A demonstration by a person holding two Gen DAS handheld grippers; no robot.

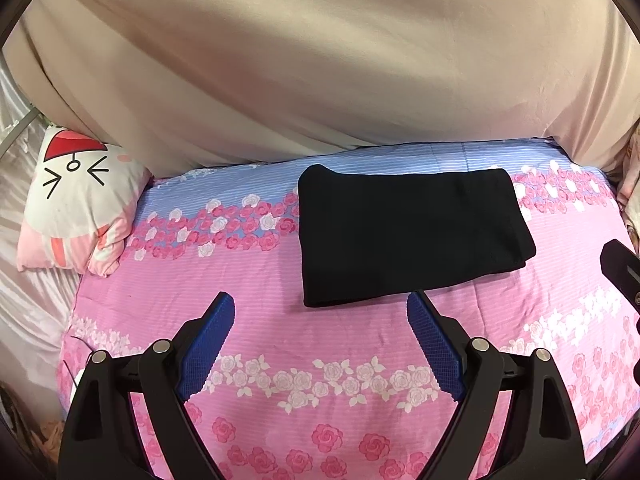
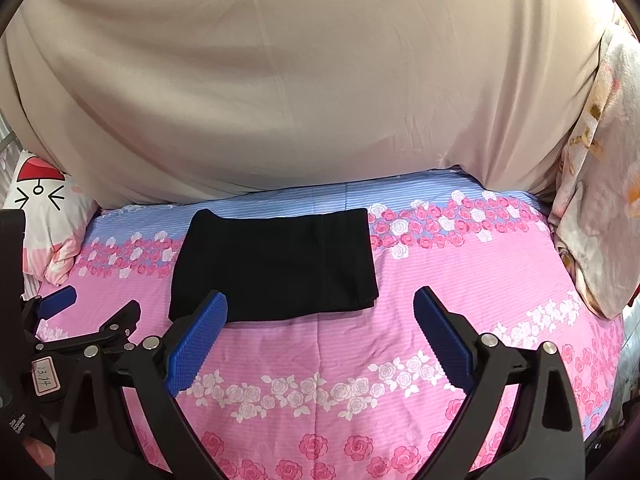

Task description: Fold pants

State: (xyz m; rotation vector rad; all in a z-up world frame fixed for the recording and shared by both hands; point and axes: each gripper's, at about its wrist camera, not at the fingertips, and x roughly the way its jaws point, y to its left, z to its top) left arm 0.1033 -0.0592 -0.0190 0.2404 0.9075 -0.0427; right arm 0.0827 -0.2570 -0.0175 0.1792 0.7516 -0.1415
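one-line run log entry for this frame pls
pants: folded flat on bedsheet | left gripper: open, empty, short of pants | right gripper: open, empty | contact: none

A pink sheet (image 1: 280, 280) with rose bands and a blue strip is covering the bed. A beige curtain (image 1: 320, 60) is hanging behind it. A cat-face pillow (image 1: 76, 200) is lying at the left edge; a pale floral blanket (image 2: 596, 200) is draping at the right.
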